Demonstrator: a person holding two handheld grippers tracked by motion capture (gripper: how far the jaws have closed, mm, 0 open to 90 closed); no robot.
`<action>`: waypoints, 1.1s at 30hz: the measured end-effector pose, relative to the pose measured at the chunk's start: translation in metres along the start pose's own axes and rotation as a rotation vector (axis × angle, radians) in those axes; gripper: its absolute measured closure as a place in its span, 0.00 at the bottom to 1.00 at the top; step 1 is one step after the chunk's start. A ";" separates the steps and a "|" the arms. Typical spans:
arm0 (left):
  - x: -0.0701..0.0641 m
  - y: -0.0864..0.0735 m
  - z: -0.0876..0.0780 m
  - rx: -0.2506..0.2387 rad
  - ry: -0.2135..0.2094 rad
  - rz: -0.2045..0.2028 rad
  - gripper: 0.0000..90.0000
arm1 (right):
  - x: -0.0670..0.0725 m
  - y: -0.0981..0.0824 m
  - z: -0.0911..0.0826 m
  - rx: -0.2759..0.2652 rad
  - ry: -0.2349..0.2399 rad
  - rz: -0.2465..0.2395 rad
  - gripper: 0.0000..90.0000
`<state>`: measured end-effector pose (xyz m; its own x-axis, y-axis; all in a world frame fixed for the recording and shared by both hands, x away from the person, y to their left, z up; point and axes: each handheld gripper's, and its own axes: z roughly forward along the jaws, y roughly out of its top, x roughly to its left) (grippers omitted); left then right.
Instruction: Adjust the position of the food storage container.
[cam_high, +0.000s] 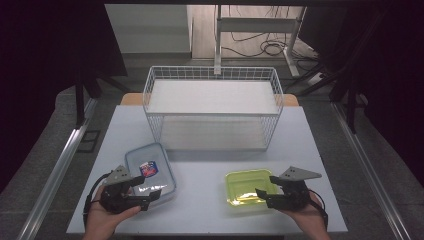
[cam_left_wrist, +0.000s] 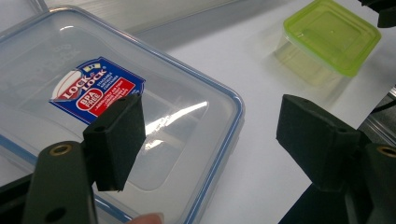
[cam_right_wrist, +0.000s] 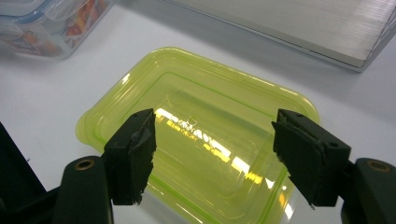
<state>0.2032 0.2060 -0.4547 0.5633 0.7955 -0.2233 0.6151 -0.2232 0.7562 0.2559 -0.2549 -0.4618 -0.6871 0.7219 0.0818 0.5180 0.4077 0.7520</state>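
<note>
Under my right gripper (cam_high: 264, 192), jaws spread, sits the light, slick green container (cam_right_wrist: 201, 140); my left gripper (cam_high: 145, 191) gapes over the stiff clear lidded box (cam_left_wrist: 116, 102). Rims grip best.

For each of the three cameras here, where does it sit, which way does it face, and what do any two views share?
High view: above the near table edge, facing forward and down at the wire basket; both hands, left gripper and right gripper show.
Left gripper view: rides the left gripper, open over the clear lidded box.
Right gripper view: rides the right gripper, open over the green container.
Shared: all three views show both containers.
</note>
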 end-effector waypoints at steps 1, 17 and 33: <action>0.001 0.001 0.000 -0.003 -0.001 -0.001 0.26 | 0.000 -0.001 0.000 -0.002 -0.001 0.003 0.33; 0.007 0.004 -0.014 0.017 -0.034 0.055 0.99 | 0.000 -0.006 -0.007 -0.018 -0.024 0.007 0.33; 0.055 -0.061 -0.030 0.161 0.072 -0.056 1.00 | 0.003 -0.004 -0.007 -0.018 -0.030 0.005 0.33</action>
<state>0.1799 0.2800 -0.4950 0.4881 0.8463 -0.2134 0.7281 -0.2600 0.6343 0.2486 -0.2579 -0.4599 -0.6692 0.7402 0.0660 0.5117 0.3946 0.7632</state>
